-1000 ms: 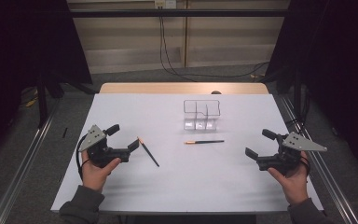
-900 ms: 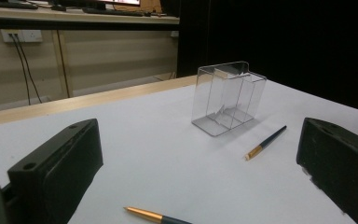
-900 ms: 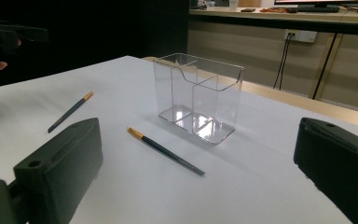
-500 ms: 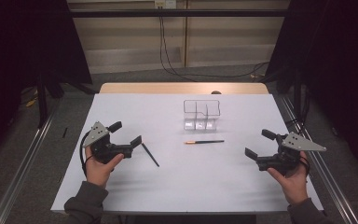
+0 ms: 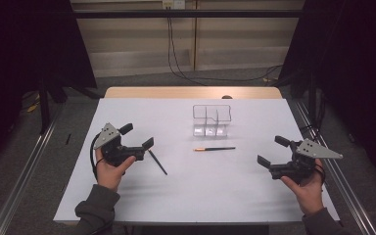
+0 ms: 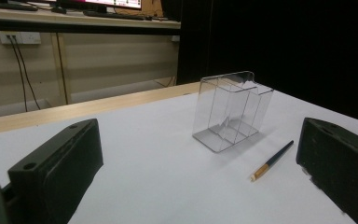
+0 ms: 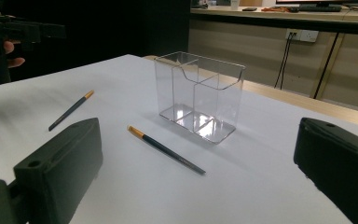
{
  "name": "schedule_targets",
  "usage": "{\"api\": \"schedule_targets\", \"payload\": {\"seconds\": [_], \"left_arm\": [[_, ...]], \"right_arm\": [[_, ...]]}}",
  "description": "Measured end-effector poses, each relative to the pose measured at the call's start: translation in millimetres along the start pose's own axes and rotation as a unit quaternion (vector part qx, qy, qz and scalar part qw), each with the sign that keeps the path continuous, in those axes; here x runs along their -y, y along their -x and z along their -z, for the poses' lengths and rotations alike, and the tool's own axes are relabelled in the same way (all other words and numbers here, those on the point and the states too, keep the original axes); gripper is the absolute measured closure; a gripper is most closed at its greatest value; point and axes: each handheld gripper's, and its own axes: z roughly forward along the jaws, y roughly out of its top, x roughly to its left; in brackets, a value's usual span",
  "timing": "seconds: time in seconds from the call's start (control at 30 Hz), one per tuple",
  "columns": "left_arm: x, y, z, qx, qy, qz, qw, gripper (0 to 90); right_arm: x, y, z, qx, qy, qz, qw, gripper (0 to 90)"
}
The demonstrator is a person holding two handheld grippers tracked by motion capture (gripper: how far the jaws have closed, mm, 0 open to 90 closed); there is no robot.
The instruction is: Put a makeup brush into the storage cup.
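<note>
A white matte sheet covers the table, with a bare wooden strip along its far edge and dark curtains at both sides of a pale panelled wall. Near the middle stands a clear plastic organiser, box-shaped, glossy, split into compartments by thin walls. Just in front of it lies a slim dark brush with an orange-gold end, flat on the sheet, apart from the organiser. A second dark brush lies slanted close beside my left gripper, its upper end just under my nearer jaw; I cannot tell whether it touches. My left jaws, blocky matte black, stand wide apart and hold nothing. My right gripper hovers well off to the right, jaws spread equally wide, empty. Since a second ago my left gripper has shifted forward and inward toward the slanted brush; my right has stayed put.
</note>
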Motion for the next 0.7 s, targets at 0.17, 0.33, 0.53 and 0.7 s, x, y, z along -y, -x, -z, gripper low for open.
{"api": "schedule_targets", "payload": {"seconds": [0.17,0.33,0.53,0.7], "left_arm": [[-0.3,-0.2,-7.3,-0.001,0.0,0.003,1.0,0.2],[0.5,1.2,-14.6,0.0,-0.005,-0.001,1.0,0.2],[1.2,1.0,-21.3,-0.005,-0.009,0.003,0.9999,0.2],[3.1,0.0,-26.5,-0.002,-0.012,0.004,0.9999,0.2]], "right_arm": [[0.4,0.1,-0.4,-0.001,0.001,-0.001,1.0,0.5],[0.1,-1.0,-0.6,-0.001,-0.001,0.0,1.0,0.6],[0.1,-0.8,-0.6,-0.002,-0.001,0.001,1.0,0.6],[0.2,-0.5,-0.2,-0.004,-0.002,0.0,1.0,0.5]]}}
